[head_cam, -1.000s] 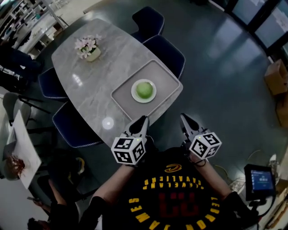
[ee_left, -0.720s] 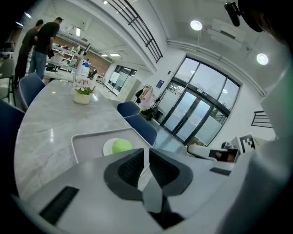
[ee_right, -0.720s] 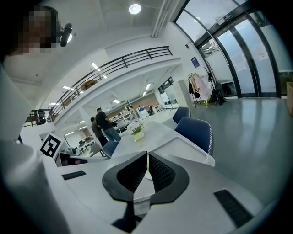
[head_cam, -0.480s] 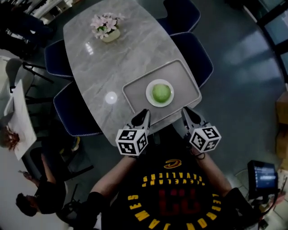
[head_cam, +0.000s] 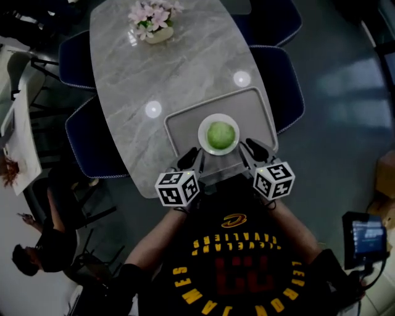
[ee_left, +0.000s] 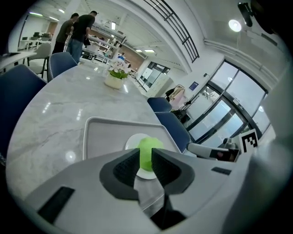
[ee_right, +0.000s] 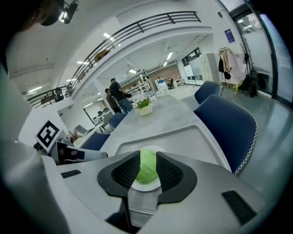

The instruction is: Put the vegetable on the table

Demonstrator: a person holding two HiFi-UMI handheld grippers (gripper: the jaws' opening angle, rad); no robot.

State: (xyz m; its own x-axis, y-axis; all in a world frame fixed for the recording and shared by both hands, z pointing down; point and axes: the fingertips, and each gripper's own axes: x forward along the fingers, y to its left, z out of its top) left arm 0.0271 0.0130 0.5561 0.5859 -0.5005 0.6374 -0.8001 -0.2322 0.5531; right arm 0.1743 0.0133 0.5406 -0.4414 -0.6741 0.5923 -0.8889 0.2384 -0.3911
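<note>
Jaws of the left gripper (ee_left: 145,157) stood slightly apart with nothing held between them, and the green vegetable (ee_left: 147,150) showed through the narrow gap, lying farther off. The right gripper (ee_right: 147,165) was the same: jaws parted a little, empty, with the vegetable framed in the slot beyond them. From the head view both grippers hovered side by side at the near edge of the desk (head_cam: 166,74), their tips reaching over the near rim of the grey tray (head_cam: 185,126). The vegetable sat on a small white plate (head_cam: 218,116) in the middle of that tray, just ahead of the two grippers and between their lines. A pot of pink flowers (head_cam: 154,18) stood at the far end of the desk, and blue chairs (head_cam: 287,86) ringed it.
</note>
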